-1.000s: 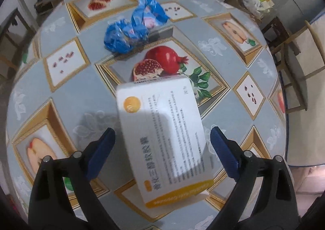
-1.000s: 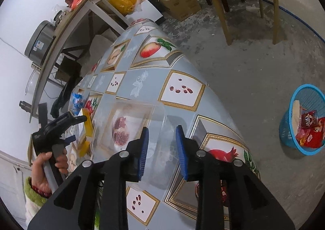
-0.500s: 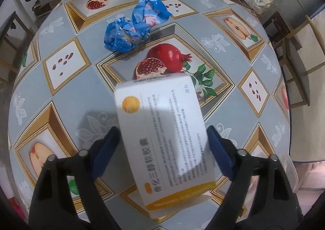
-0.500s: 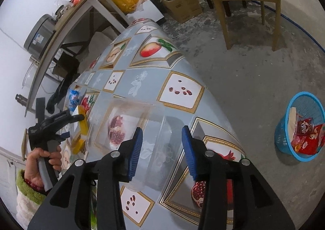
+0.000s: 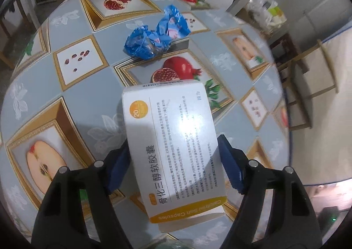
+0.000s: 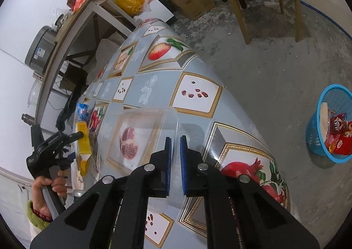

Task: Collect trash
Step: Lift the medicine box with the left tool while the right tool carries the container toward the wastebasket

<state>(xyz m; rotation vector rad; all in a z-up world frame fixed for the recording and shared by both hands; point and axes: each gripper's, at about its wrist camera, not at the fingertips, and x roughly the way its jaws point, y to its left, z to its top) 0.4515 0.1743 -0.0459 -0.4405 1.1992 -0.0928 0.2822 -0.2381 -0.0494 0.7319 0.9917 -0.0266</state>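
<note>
though wrappers (image 6: pixel 337 136) in blue basket (image 6: pixel 314 136)

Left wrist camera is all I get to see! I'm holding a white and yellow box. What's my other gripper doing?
Observer: The right gripper is shut on the wall of a clear plastic container that sits on the table.
Child: Is there a bin somewhere?
Observer: Yes, a blue basket stands on the floor beside the table, on the right in the right wrist view.
Child: Is anything in it?
Observer: Yes, some red wrappers lie in it.
Child: Can you see my box from there?
Observer: Yes, the white and yellow box shows edge-on between the pads of the left gripper.
</note>
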